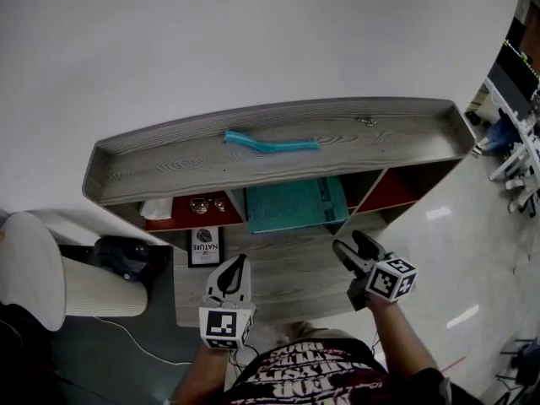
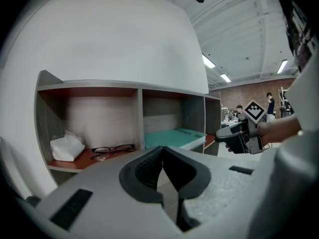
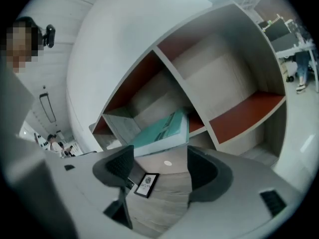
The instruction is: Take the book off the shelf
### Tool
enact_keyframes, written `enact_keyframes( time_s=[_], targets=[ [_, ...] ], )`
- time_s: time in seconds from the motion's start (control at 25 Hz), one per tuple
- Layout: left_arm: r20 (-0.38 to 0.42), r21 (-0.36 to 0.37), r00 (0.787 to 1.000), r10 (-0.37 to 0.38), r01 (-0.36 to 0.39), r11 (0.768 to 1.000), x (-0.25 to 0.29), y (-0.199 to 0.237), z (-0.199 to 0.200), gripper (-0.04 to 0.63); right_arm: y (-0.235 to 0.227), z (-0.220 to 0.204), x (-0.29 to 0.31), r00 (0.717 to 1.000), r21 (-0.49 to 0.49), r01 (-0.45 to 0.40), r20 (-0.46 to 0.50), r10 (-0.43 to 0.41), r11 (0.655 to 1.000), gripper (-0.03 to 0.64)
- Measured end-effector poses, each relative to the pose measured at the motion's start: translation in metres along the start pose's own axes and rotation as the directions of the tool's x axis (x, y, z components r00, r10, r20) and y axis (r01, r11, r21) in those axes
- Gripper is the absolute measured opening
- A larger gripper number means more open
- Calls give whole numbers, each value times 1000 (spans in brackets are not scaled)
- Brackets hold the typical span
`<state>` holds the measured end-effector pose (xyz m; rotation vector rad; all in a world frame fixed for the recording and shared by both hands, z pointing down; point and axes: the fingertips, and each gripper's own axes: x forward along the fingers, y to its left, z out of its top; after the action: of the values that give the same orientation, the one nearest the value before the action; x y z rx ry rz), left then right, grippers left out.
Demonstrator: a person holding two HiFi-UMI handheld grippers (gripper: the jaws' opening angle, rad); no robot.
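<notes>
White wall behind, grey wood shelf (image 1: 278,154) against it. Teal book (image 1: 295,205) lies flat in the middle compartment, front edge sticking out. Left gripper (image 1: 236,267): fingers closed, empty. Right gripper (image 1: 351,242): fingers apart, nothing between, near the book, not touching. Glasses (image 2: 112,150) and tissue (image 2: 66,147) in the left compartment.

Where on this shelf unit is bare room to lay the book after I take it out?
The right compartment, beside the teal book, looks bare. The top board is free left of the teal strip. The lower board is free right of the black card. The left compartment is crowded: tissue, glasses.
</notes>
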<state>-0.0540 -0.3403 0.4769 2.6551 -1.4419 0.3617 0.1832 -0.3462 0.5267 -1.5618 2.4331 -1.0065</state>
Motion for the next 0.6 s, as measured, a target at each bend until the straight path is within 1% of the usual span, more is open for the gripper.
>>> enact_keyframes(
  time_s=[0.08,0.16,0.32,0.4,0.48,0.56,0.6],
  targets=[
    [-2,7,1000,-2,2,1000,6,1,3,6,-6,5,6,1000,73,-20,11,19,997,344],
    [-8,10,1000,-5,5,1000,12,1,5,6,-8,10,12,999,153,-49,19,47,987,370],
    [-13,19,1000,-2,3,1000,20,2,7,6,-15,18,24,995,325,-104,37,98,940,397],
    [-12,25,1000,-4,4,1000,25,3,12,6,-19,19,31,993,370,-117,39,110,922,408],
    [-10,33,1000,-2,2,999,29,6,16,6,-27,17,36,995,401,-92,18,93,912,414],
    [-10,38,1000,4,-4,999,32,8,17,6,-40,10,38,999,435,-18,-32,35,900,416],
    [-13,39,1000,9,-9,999,32,10,16,6,-45,7,40,998,449,-1,-49,26,893,416]
  ],
)
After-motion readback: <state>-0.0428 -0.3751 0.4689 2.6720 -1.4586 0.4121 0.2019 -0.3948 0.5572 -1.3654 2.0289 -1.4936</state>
